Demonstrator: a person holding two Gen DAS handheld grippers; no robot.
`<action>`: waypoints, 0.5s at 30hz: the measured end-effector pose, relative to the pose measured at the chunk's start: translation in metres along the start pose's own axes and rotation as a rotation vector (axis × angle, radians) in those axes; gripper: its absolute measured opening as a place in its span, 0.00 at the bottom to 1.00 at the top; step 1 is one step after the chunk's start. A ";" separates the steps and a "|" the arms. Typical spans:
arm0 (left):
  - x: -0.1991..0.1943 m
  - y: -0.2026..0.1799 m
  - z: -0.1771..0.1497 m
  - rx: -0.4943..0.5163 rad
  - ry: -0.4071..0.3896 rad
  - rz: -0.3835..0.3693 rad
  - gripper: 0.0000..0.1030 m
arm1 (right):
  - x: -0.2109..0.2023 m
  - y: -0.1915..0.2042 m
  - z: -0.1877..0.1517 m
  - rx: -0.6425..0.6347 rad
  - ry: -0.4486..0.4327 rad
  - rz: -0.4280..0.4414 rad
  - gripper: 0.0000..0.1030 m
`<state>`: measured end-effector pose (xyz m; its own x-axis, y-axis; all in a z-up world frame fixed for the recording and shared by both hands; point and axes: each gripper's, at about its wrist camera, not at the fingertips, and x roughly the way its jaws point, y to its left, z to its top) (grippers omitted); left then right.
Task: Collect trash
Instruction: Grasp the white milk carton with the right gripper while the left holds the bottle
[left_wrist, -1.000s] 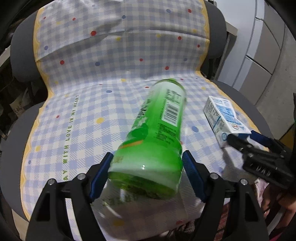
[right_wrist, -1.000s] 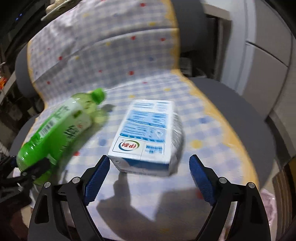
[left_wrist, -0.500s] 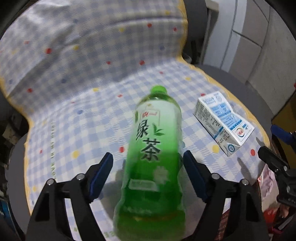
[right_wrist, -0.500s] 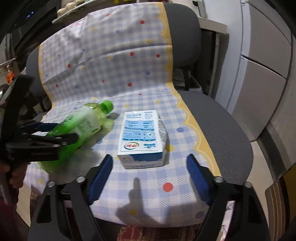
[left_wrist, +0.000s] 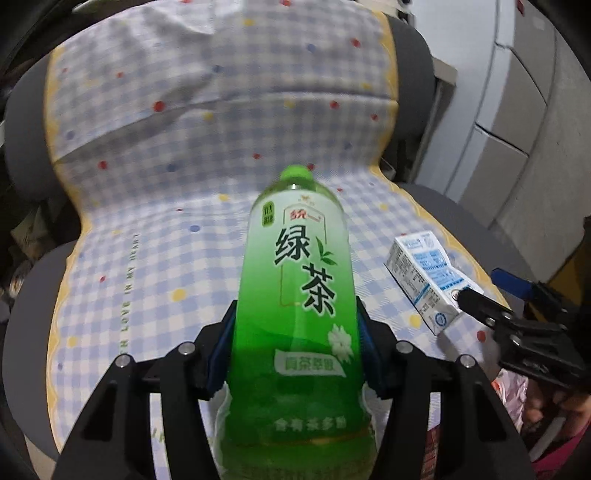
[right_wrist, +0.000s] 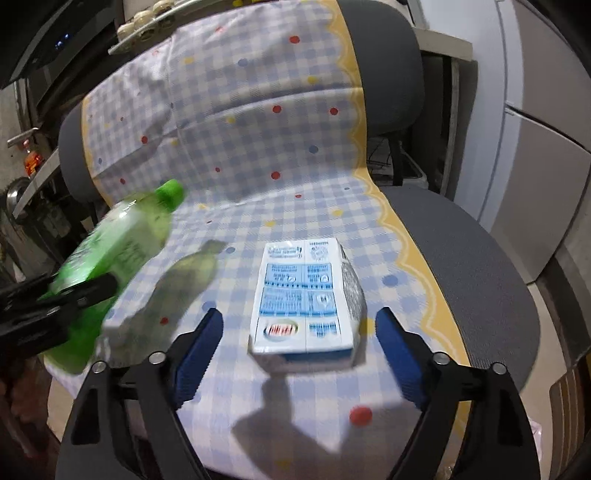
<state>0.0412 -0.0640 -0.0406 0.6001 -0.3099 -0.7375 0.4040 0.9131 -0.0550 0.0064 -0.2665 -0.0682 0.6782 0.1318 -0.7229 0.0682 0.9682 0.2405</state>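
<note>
My left gripper (left_wrist: 295, 347) is shut on a green tea bottle (left_wrist: 295, 295) and holds it above the chair seat, cap pointing away. The bottle also shows at the left of the right wrist view (right_wrist: 114, 254), lifted, with its shadow on the cloth. A blue and white milk carton (right_wrist: 303, 299) lies on the checked seat cover. My right gripper (right_wrist: 299, 354) is open, its blue pads on either side of the carton's near end, not touching it. The carton (left_wrist: 428, 280) and the right gripper (left_wrist: 491, 291) show at the right of the left wrist view.
The office chair (right_wrist: 480, 258) has a grey seat and back under a blue checked cloth (left_wrist: 155, 258) with coloured dots. Grey cabinets (right_wrist: 546, 129) stand to the right. Shelves with clutter (right_wrist: 29, 166) are at the left. A pink bag (left_wrist: 517, 391) lies low beside the chair.
My left gripper has shut on the green bottle and lifted it off the seat. My right gripper has moved in close to the carton's near end, still open.
</note>
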 end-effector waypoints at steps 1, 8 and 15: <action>-0.002 0.002 -0.001 -0.009 -0.004 0.003 0.54 | 0.005 -0.001 0.002 0.002 0.015 -0.001 0.83; 0.004 0.003 -0.005 -0.027 0.010 -0.011 0.53 | 0.028 -0.005 -0.001 0.026 0.075 -0.015 0.83; 0.011 -0.006 -0.011 -0.019 0.035 -0.045 0.53 | 0.015 -0.008 -0.009 0.033 0.048 -0.025 0.70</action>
<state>0.0373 -0.0699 -0.0558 0.5568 -0.3412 -0.7574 0.4162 0.9036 -0.1012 0.0098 -0.2706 -0.0865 0.6403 0.1182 -0.7590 0.1095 0.9639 0.2426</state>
